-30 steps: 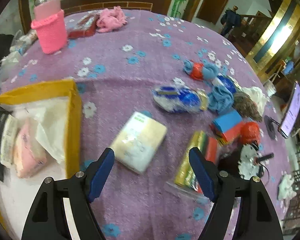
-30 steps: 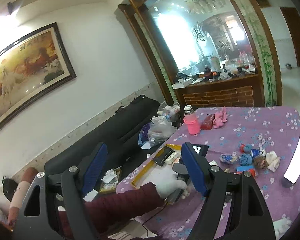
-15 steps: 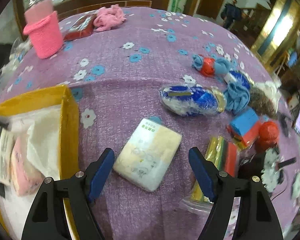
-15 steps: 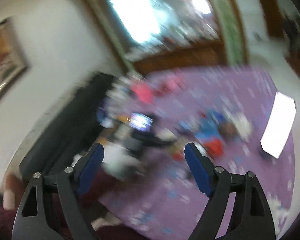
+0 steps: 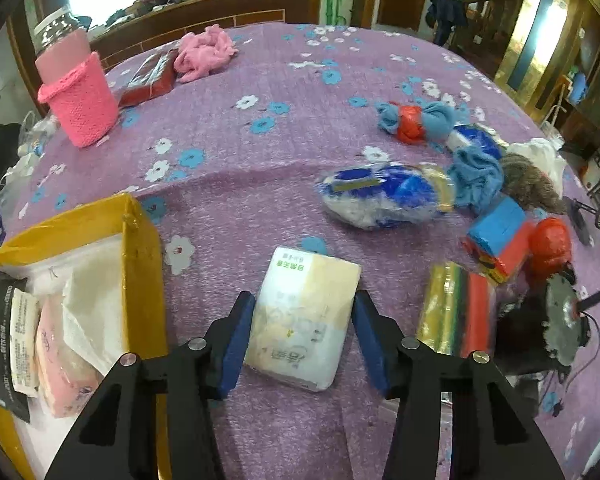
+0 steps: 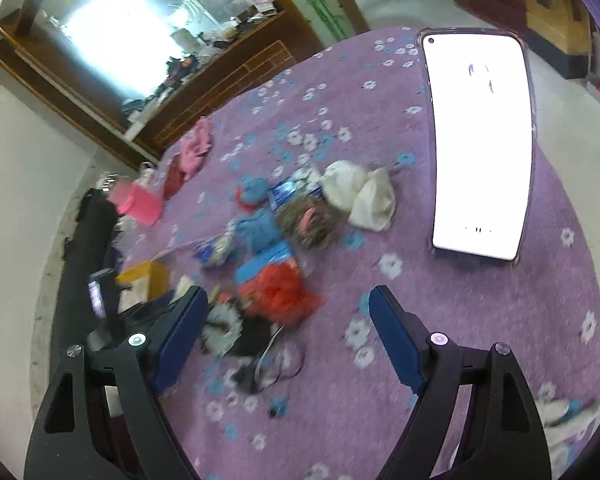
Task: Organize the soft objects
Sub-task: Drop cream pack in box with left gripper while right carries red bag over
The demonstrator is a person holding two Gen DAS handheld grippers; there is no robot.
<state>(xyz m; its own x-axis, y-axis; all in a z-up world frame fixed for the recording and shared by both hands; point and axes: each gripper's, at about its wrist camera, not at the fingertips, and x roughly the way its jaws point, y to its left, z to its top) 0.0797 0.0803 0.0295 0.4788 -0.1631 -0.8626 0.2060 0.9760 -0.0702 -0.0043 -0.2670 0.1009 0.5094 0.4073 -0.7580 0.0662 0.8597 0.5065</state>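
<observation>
A white and pale yellow soft pack (image 5: 306, 316) lies on the purple flowered cloth (image 5: 260, 152). My left gripper (image 5: 302, 338) is open, its blue pads on either side of the pack, close to it. A yellow box (image 5: 140, 232) with packs inside stands to the left. A blue and white bag (image 5: 384, 196), blue cloths (image 5: 476, 178), a blue and red block (image 5: 500, 236) and a striped pack (image 5: 456, 312) lie to the right. My right gripper (image 6: 288, 336) is open and empty above the cloth, near a red bundle (image 6: 278, 292).
A pink knitted bottle (image 5: 76, 92) and a pink cloth (image 5: 206, 52) stand at the far left. A lit phone (image 6: 480, 144) stands upright on the right. A black cabled device (image 5: 556, 328) lies by the striped pack. White cloths (image 6: 360, 194) lie mid-table.
My left gripper has moved forward and down so the soft pack now sits between its pads, which have narrowed. My right gripper has swung down from the room toward the table.
</observation>
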